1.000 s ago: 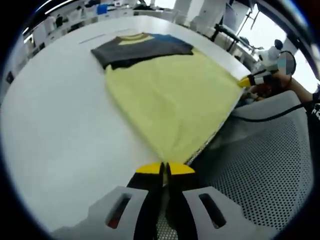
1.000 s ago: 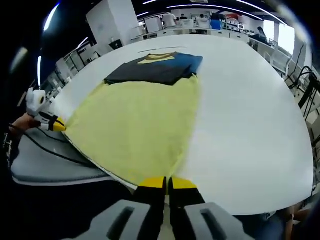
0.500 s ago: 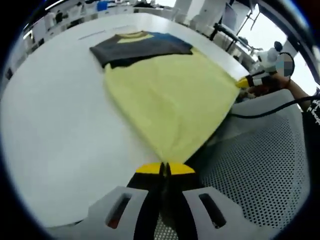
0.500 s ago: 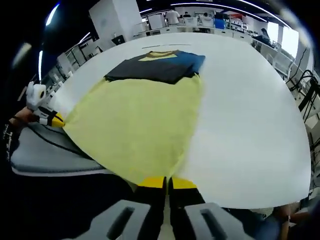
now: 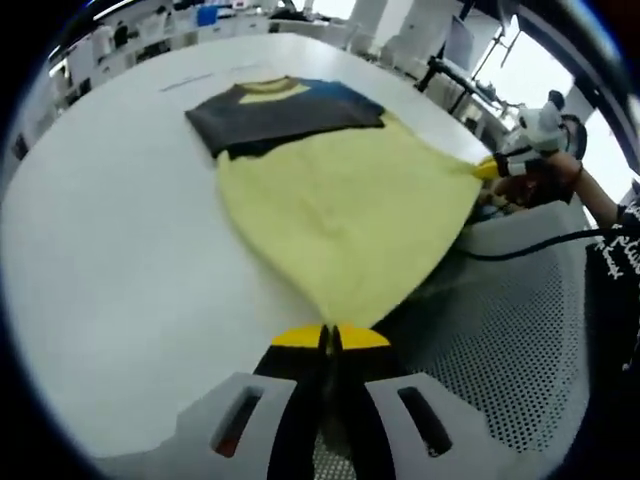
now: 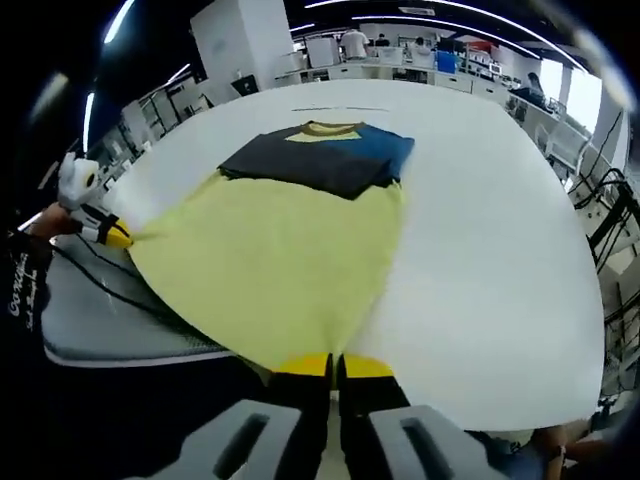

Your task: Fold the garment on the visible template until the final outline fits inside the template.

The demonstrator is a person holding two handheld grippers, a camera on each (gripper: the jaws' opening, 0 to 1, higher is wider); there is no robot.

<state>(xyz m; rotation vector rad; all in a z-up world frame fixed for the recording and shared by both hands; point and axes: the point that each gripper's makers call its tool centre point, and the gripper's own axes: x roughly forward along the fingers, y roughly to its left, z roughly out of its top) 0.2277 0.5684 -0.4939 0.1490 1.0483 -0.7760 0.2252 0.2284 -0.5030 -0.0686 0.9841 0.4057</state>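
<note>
A: Where the left gripper view opens out, what takes up the most room?

B: A broad white table (image 5: 110,250), smooth and matte, with a curved near edge; the right gripper view has it too (image 6: 500,290), running from about 11 o'clock round to 4 o'clock.

A: And the garment?

B: Spread on that table, at the centre of both views; a soft yellow knit body (image 5: 345,220) with a dark grey band across the chest and sleeves, a blue patch at one shoulder and a yellow collar at the 12 o'clock end; its hem is drawn taut off the table edge into two pointed corners, so the yellow part reads as a wide fan. I see no marked outline I could call a template.

A: What lies under the near edge?

B: A grey perforated mesh surface (image 5: 500,360), at 4 o'clock in the left gripper view; a black cable crosses it.

A: The claws?

B: The left gripper (image 5: 331,336) has its yellow-tipped jaws pressed together on one hem corner; in the right gripper view it sits at 9 o'clock (image 6: 112,236), pinching that corner. The right gripper (image 6: 333,364) is likewise clamped tight on the other hem corner; it appears at 2 o'clock in the left gripper view (image 5: 490,167), held by a hand.
</note>
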